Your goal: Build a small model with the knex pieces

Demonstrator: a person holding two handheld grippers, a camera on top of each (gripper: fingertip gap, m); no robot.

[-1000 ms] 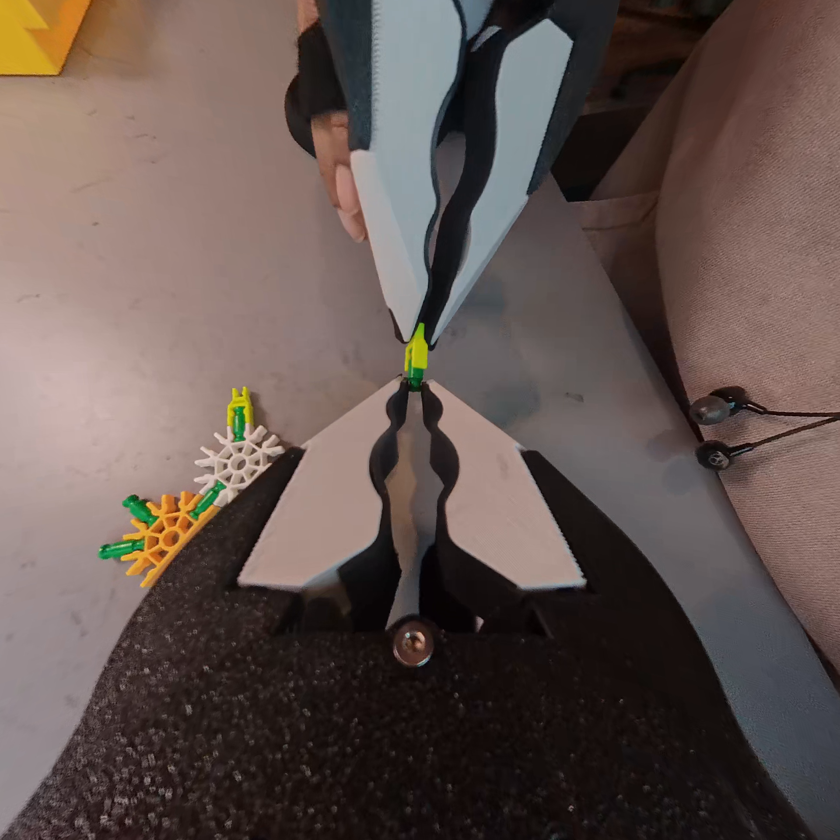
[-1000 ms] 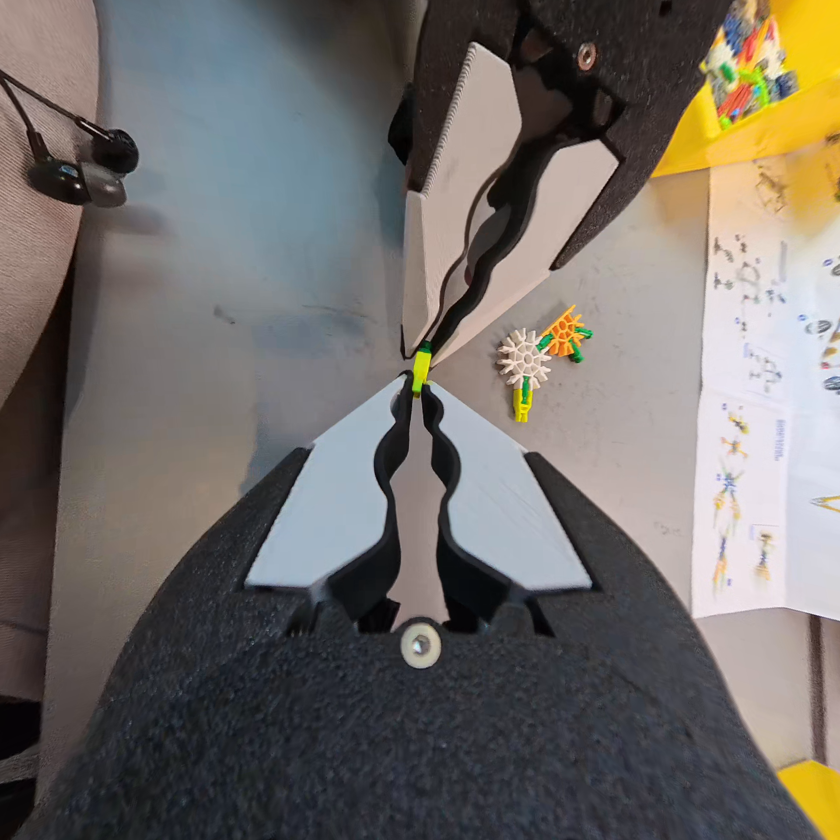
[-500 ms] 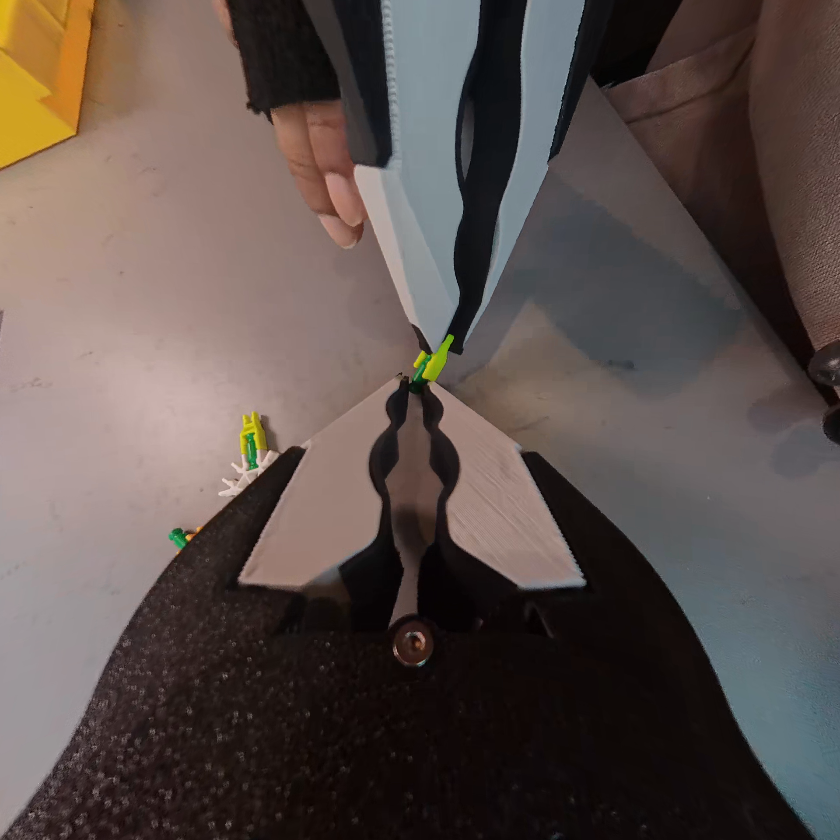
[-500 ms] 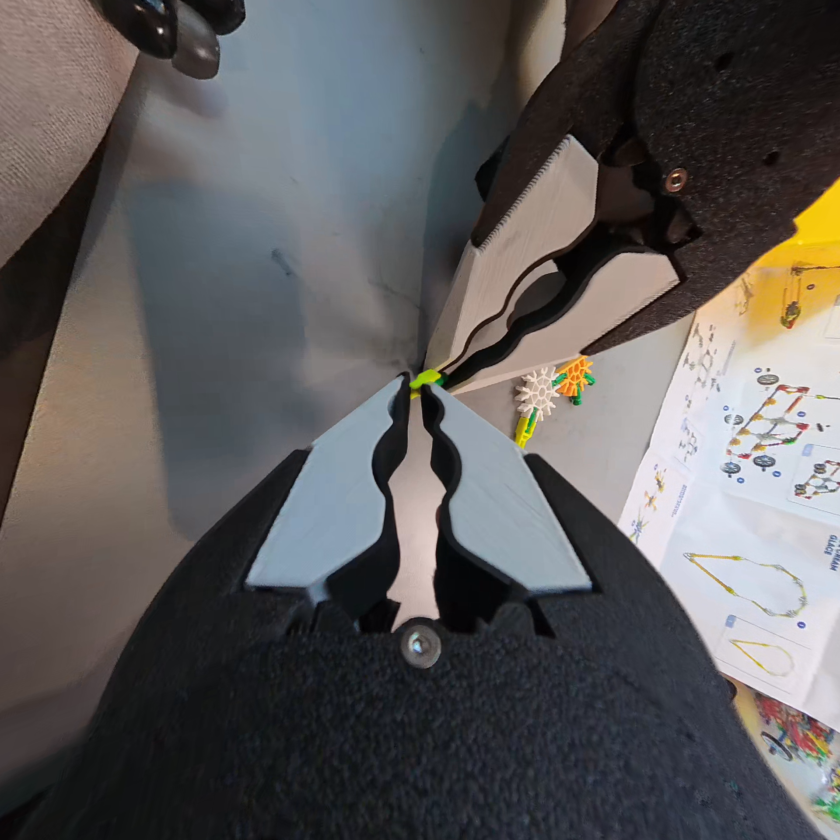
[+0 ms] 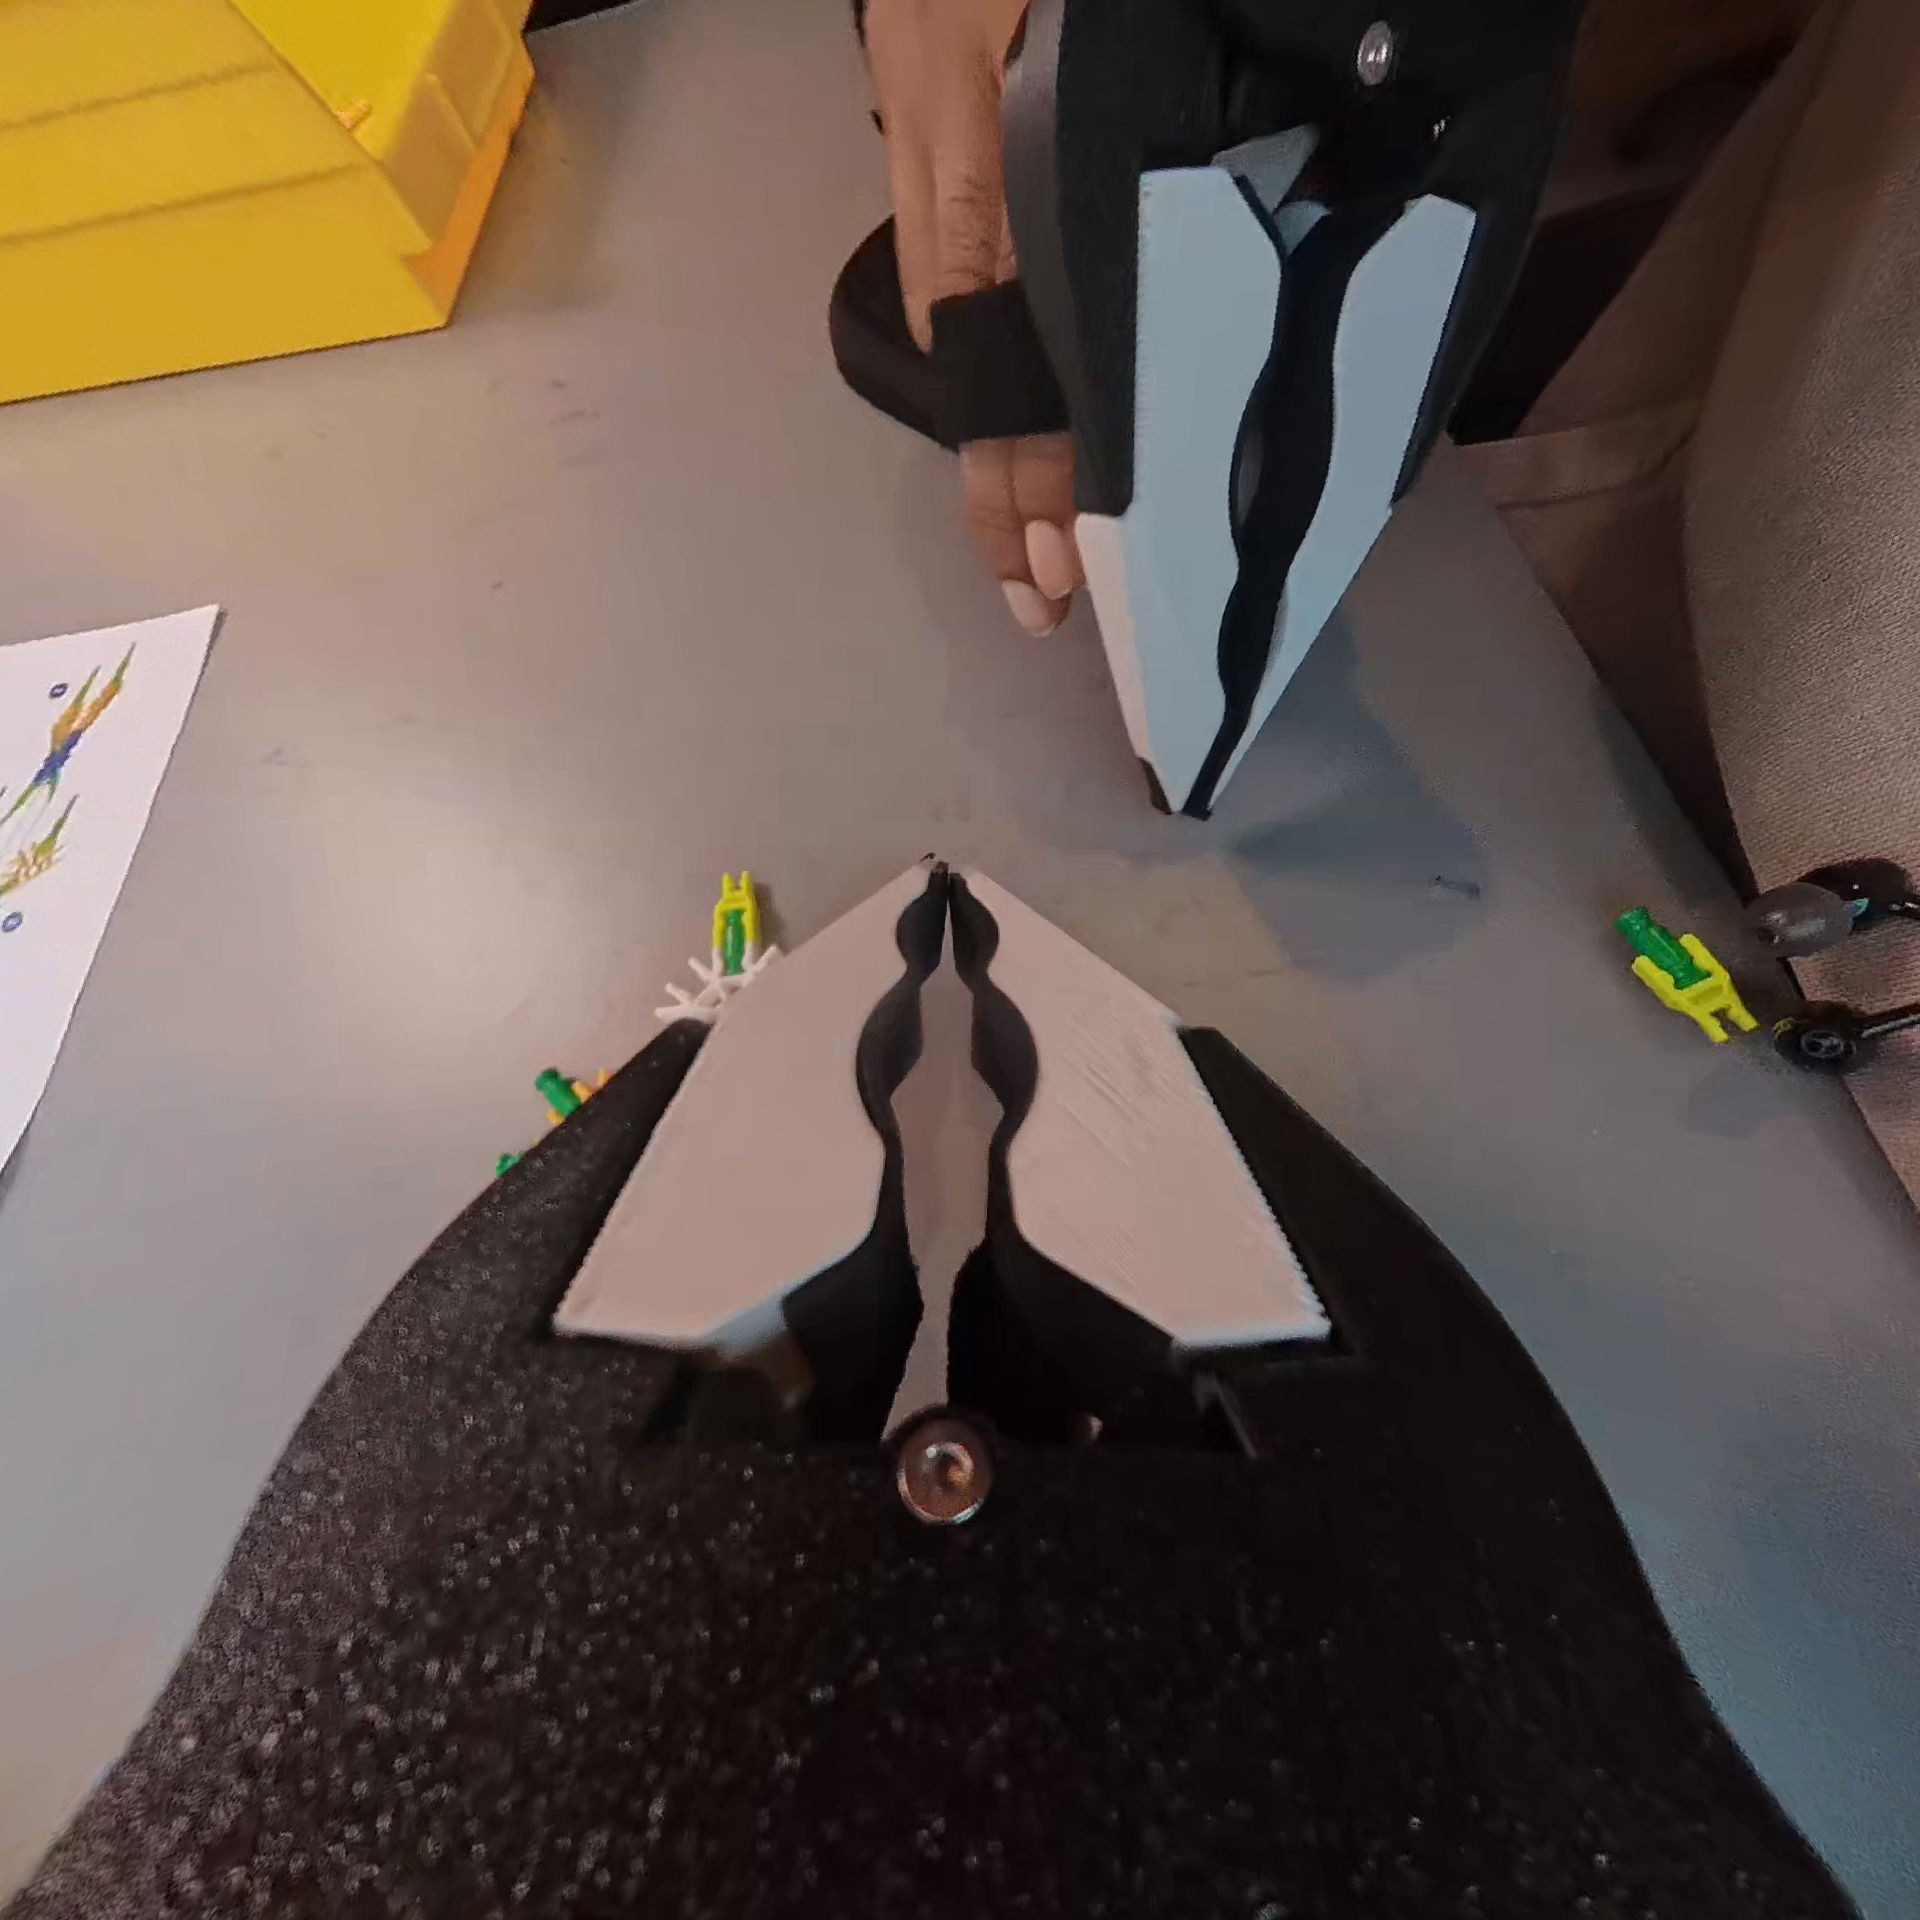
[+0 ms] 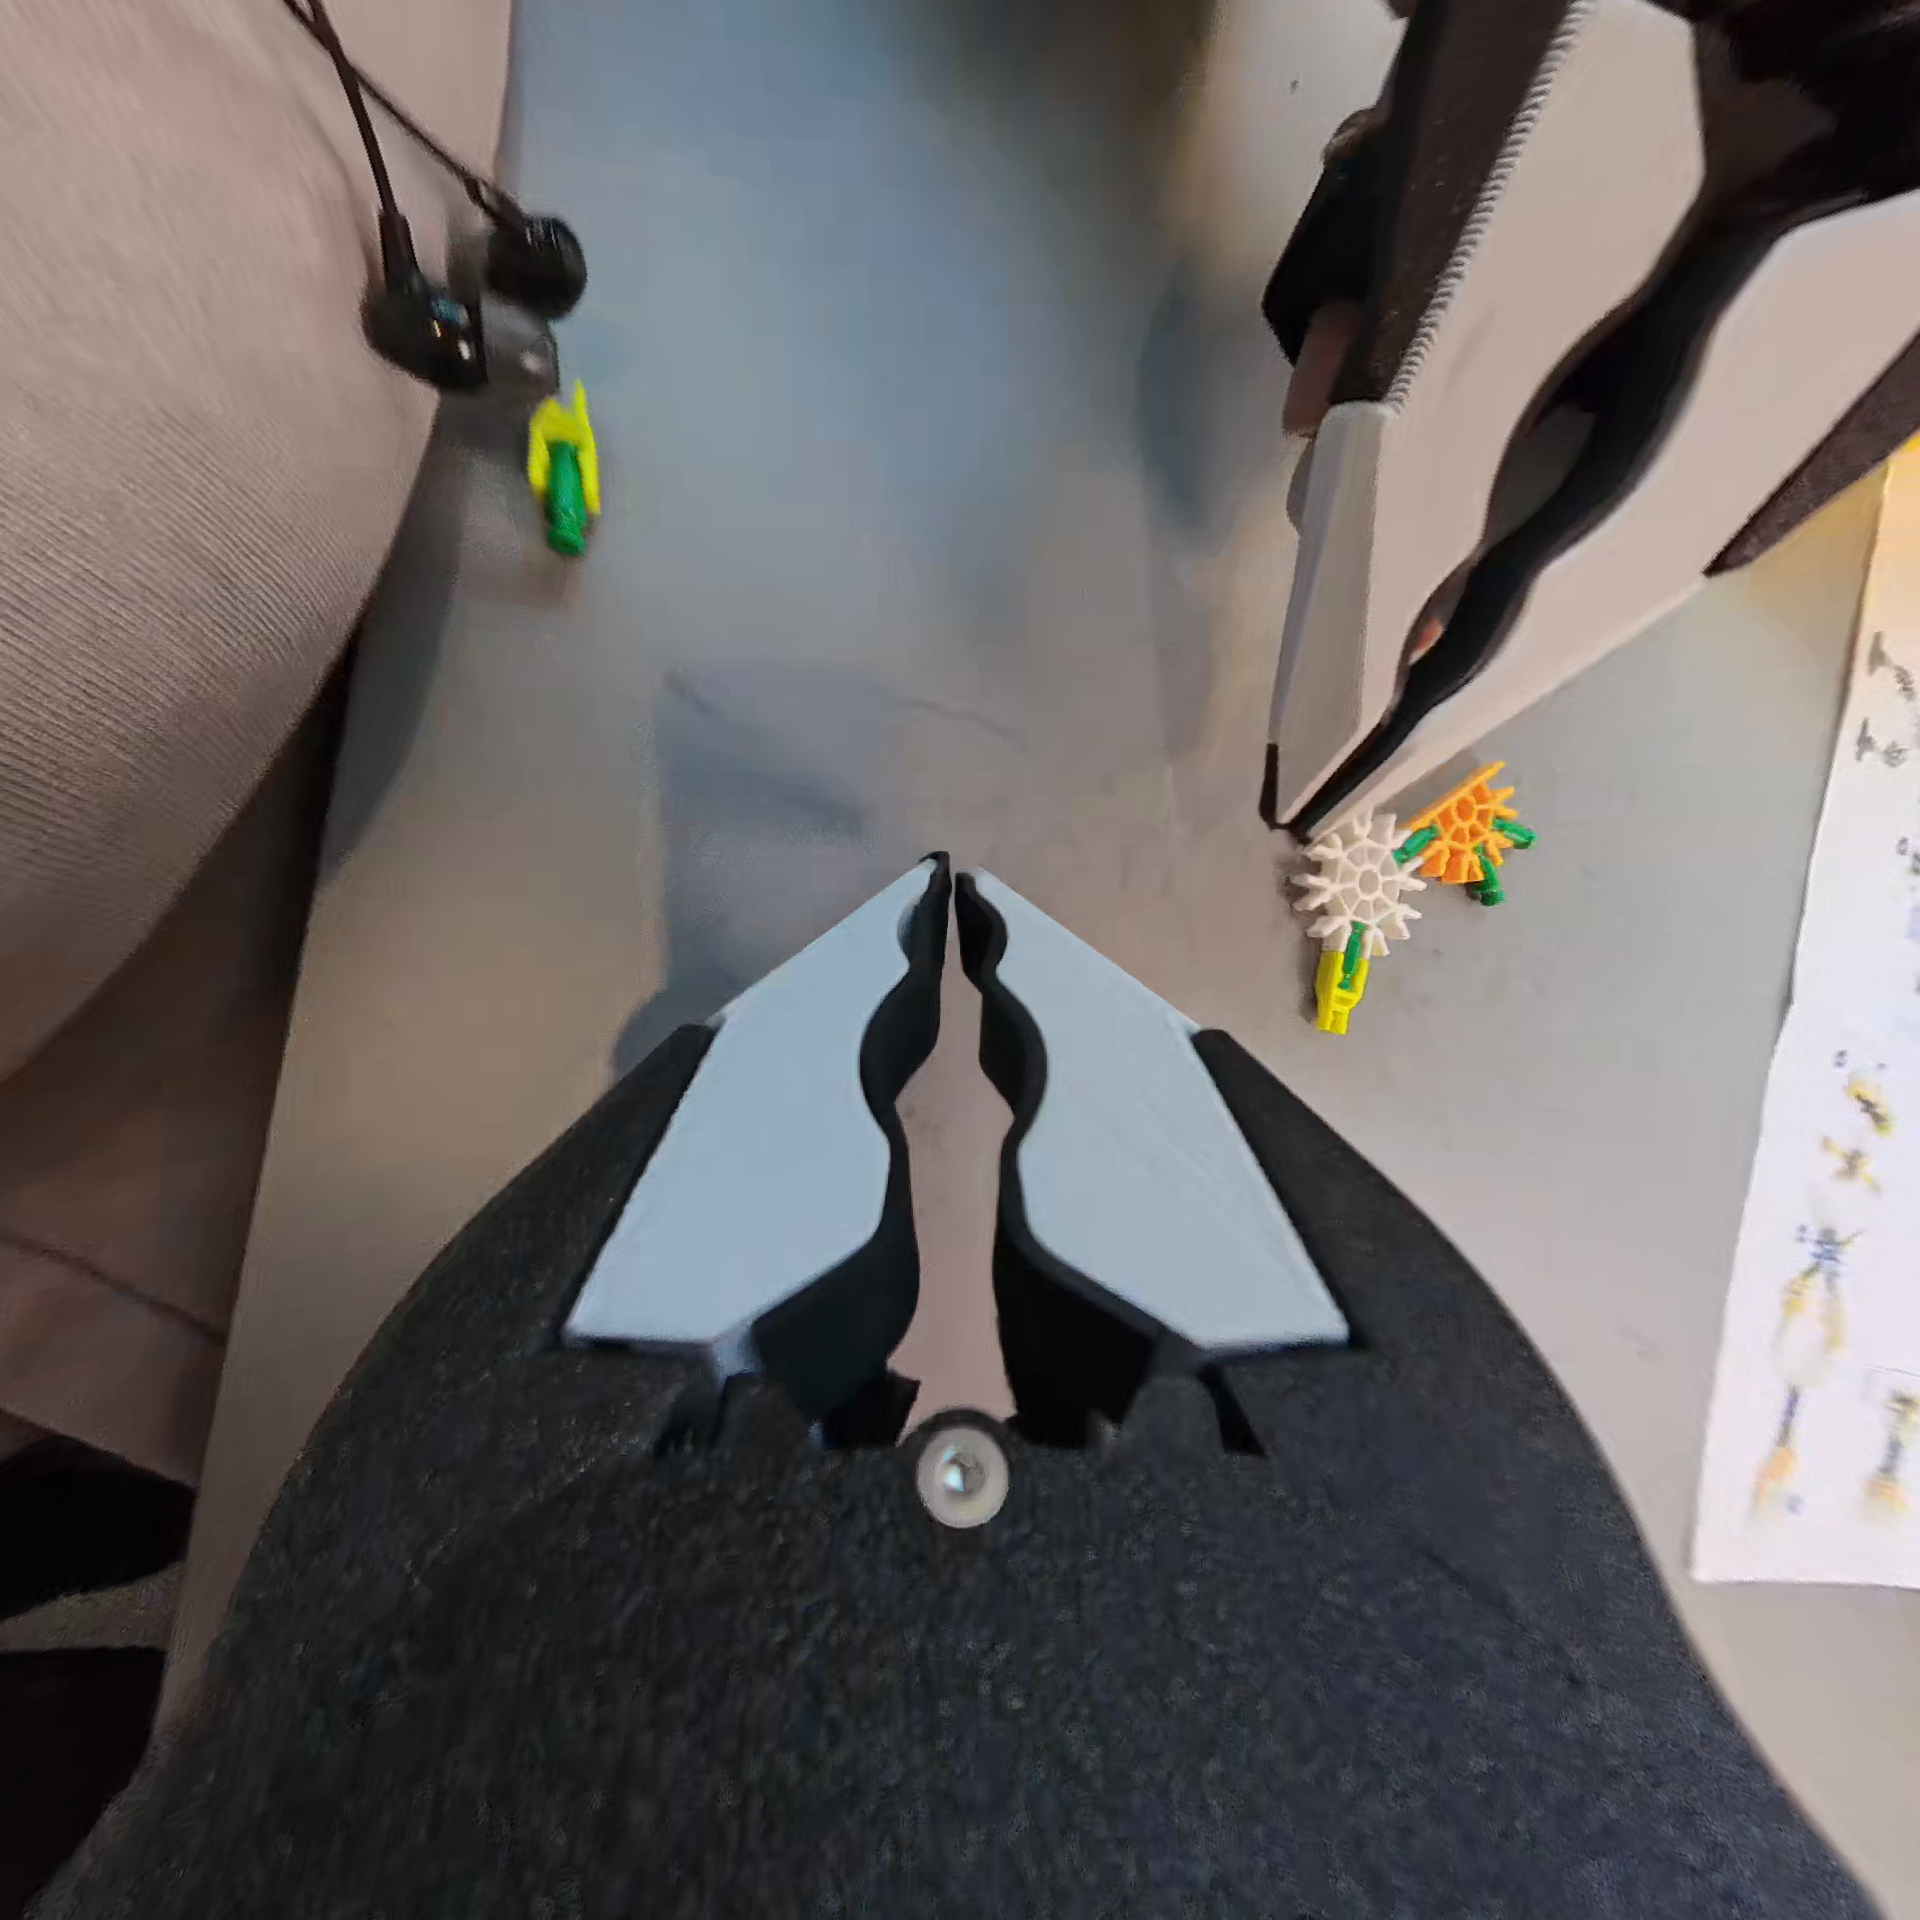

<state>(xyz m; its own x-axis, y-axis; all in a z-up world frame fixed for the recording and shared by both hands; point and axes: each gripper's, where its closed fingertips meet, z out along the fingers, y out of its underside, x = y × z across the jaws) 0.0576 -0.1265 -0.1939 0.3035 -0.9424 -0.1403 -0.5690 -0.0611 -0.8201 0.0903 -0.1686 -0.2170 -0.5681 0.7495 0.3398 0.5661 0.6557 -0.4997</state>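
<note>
My left gripper [image 5: 943,878] is shut and empty, low over the grey table [image 5: 520,644]. Its tips are beside a white snowflake connector [image 5: 717,982] that carries a yellow clip [image 5: 736,914]; an orange connector [image 5: 577,1089] joined to it is mostly hidden behind my gripper. My right gripper [image 6: 950,878] is shut and empty. A small green rod in a yellow clip [image 6: 563,473] lies loose on the table near the earbuds [image 6: 478,301]. It also shows in the left wrist view [image 5: 1683,971]. In the right wrist view the left gripper [image 6: 1288,821] touches or nearly touches the white connector [image 6: 1361,883].
A yellow box [image 5: 229,177] stands at the back left. A printed instruction sheet [image 6: 1849,1039] lies beside the connectors. A person's beige clothing [image 5: 1766,520] lines the table's near edge, and a hand [image 5: 997,416] holds the right gripper [image 5: 1193,805].
Both grippers held the small green-and-yellow piece tip to tip. Now neither holds it; it lies on the table by the earbuds. The grippers have moved apart, the left one toward the white connector.
</note>
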